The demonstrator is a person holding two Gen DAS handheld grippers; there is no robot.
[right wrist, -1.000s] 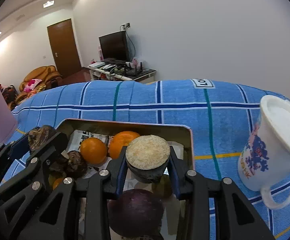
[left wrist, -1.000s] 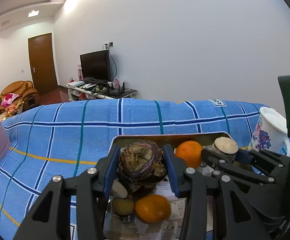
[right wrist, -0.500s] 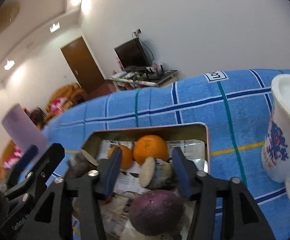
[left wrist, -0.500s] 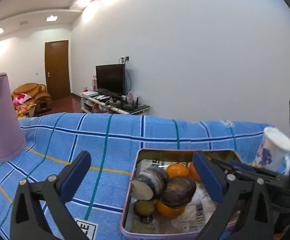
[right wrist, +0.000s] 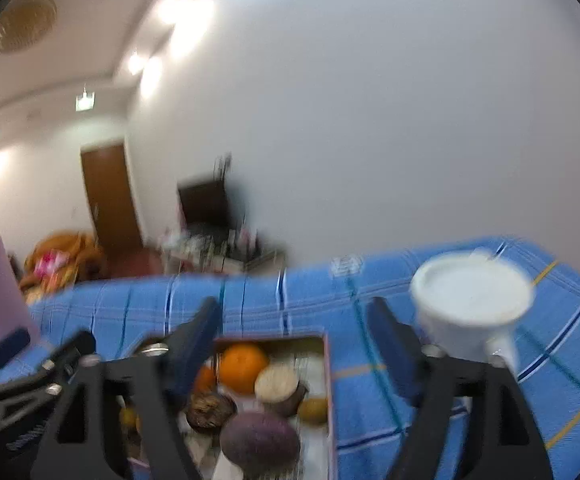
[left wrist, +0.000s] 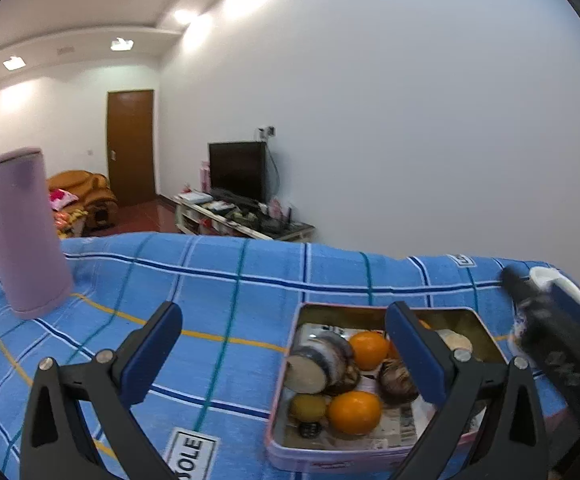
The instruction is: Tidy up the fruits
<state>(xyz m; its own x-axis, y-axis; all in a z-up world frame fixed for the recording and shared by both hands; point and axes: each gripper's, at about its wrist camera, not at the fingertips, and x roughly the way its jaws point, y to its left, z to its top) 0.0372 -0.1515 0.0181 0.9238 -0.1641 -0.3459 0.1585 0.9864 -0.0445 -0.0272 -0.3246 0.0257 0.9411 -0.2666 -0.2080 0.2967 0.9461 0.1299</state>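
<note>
Both grippers have let go: the left hand-held gripper point(left wrist: 286, 354) gapes empty, and the right hand-held gripper point(right wrist: 296, 342) is opening with nothing between its pads. Their released fruits point(left wrist: 354, 384) now lie in the tin point(left wrist: 330, 458) on the surface point(left wrist: 218, 320), so this placement looks finished.

tin point(left wrist: 374, 454): on desk point(left wrist: 218, 296), fruits inside
tumbler point(left wrist: 24, 236): far left of tin
mug point(right wrist: 470, 308): right of tin
</note>
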